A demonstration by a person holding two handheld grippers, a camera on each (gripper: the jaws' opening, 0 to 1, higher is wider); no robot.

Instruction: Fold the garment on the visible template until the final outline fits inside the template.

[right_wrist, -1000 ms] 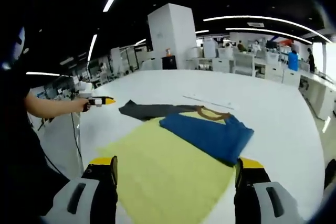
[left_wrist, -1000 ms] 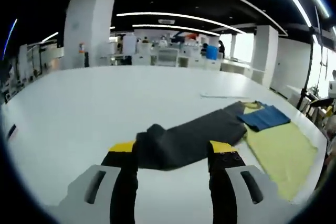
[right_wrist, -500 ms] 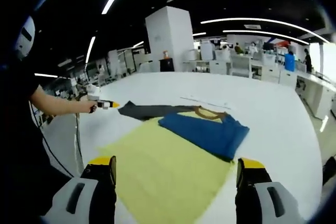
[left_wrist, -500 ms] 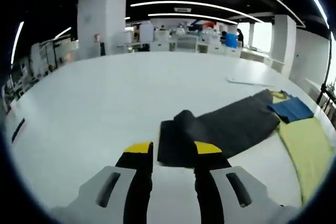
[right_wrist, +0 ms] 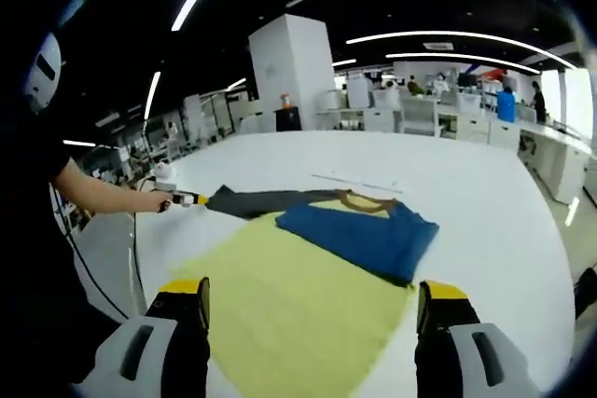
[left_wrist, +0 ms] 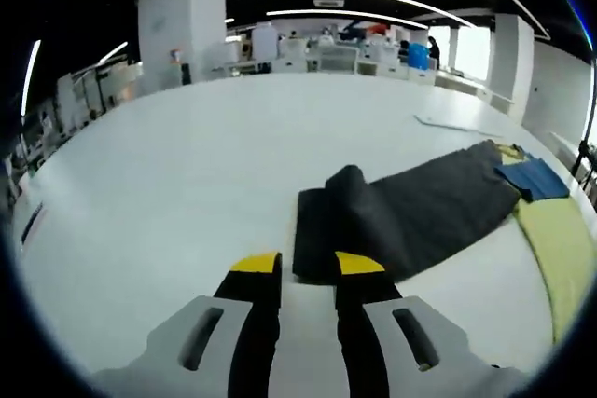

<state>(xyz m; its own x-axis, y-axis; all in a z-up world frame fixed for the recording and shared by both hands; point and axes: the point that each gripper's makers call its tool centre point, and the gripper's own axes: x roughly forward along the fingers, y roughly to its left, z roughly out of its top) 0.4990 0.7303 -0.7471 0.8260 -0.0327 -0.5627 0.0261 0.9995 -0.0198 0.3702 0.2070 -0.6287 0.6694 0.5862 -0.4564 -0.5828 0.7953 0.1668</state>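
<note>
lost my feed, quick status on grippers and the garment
Left gripper shut on the dark sleeve end. Right gripper open, above the yellow template. Blue garment part folded on the template. Nothing in the way.

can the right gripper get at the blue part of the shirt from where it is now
Probably yes. The right gripper hangs open over the yellow template, and the blue fold lies straight ahead with nothing between them. The left gripper is off at the dark sleeve, away from that path.
</note>
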